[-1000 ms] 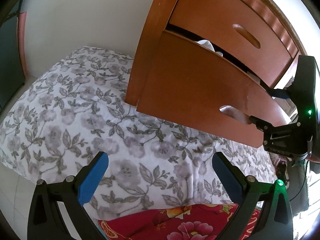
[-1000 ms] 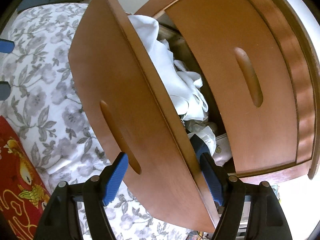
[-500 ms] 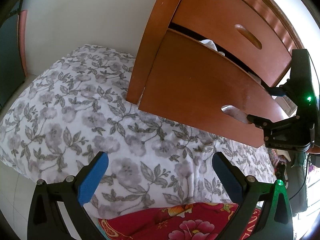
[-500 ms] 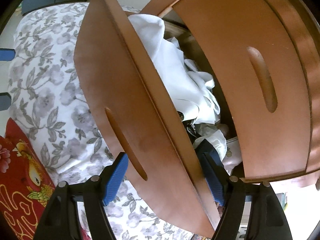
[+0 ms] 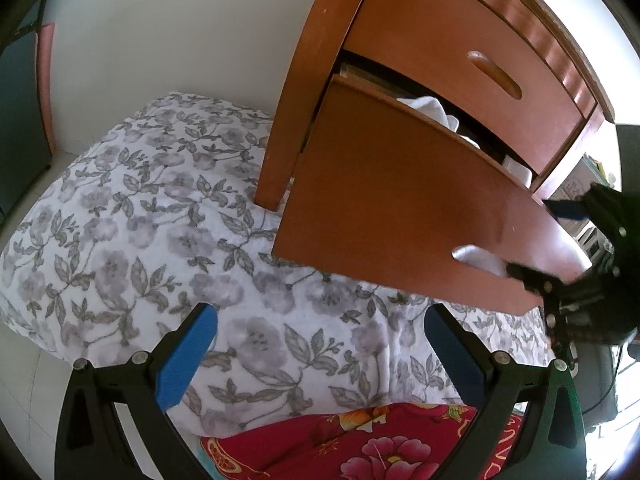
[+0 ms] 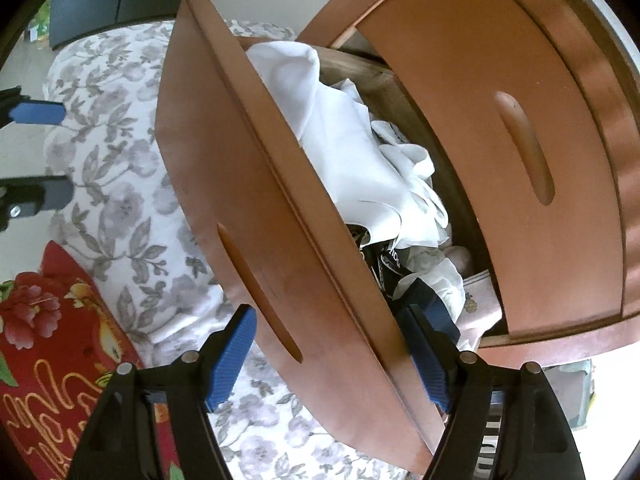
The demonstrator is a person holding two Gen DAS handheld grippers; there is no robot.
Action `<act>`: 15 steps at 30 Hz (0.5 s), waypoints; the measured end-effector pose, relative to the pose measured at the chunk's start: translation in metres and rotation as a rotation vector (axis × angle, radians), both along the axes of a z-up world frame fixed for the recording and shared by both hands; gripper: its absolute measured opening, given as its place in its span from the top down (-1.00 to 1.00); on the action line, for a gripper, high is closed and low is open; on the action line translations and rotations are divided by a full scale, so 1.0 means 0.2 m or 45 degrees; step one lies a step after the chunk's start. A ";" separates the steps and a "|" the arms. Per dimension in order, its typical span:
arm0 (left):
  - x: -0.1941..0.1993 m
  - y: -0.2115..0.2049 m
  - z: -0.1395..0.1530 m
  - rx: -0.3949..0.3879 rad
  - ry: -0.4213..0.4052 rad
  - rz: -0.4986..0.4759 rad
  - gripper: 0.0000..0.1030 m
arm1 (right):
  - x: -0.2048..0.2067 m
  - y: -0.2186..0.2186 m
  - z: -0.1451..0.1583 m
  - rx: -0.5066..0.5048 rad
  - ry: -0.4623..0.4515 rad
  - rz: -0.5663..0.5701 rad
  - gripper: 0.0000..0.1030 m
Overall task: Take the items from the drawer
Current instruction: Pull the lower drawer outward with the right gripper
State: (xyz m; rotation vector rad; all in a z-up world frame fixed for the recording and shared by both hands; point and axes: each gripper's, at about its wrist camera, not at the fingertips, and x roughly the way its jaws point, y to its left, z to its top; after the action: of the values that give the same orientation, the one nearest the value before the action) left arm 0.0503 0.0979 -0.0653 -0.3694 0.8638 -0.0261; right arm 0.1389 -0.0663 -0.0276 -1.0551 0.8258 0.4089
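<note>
The lower drawer (image 6: 260, 184) of a wooden bedside cabinet stands pulled out, with its front panel between the jaws of my right gripper (image 6: 332, 312). The jaws are wide apart, one finger before the panel by the handle slot and the other hooked behind it inside the drawer. White clothes (image 6: 332, 120) and a dark item (image 6: 384, 260) fill the drawer. In the left wrist view the right gripper (image 5: 542, 240) sits at the drawer front's (image 5: 400, 208) right end, and a little white cloth (image 5: 432, 108) shows above it. My left gripper (image 5: 320, 316) hangs open over the bed, holding nothing.
The upper drawer (image 6: 500, 160) is closed just above the open one. A grey floral bedspread (image 5: 140, 220) lies below and left of the cabinet, with a red flowered cloth (image 5: 360, 440) at its near edge. A white wall stands behind.
The lower drawer has slid further out with my right gripper on its front, so more of the white clothes shows. My left gripper has stayed where it was.
</note>
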 end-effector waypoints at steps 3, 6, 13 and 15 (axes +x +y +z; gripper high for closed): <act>0.00 0.00 0.00 0.002 0.001 -0.006 -1.00 | -0.07 0.00 0.00 0.006 0.009 0.031 -0.58; -0.01 -0.01 0.01 0.003 -0.001 -0.011 -1.00 | -0.12 -0.01 -0.01 0.010 -0.015 0.035 -0.58; -0.02 0.00 0.02 0.004 -0.008 -0.007 -1.00 | -0.12 -0.01 0.03 0.090 -0.011 -0.001 -0.58; -0.02 0.00 0.02 0.004 -0.008 -0.009 -1.00 | -0.13 -0.01 0.02 0.080 -0.025 0.002 -0.58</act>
State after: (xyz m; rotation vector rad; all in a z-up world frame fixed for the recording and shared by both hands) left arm 0.0455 0.0972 -0.0605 -0.3631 0.8585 -0.0324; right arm 0.1133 -0.0683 -0.0238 -1.0002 0.7903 0.4225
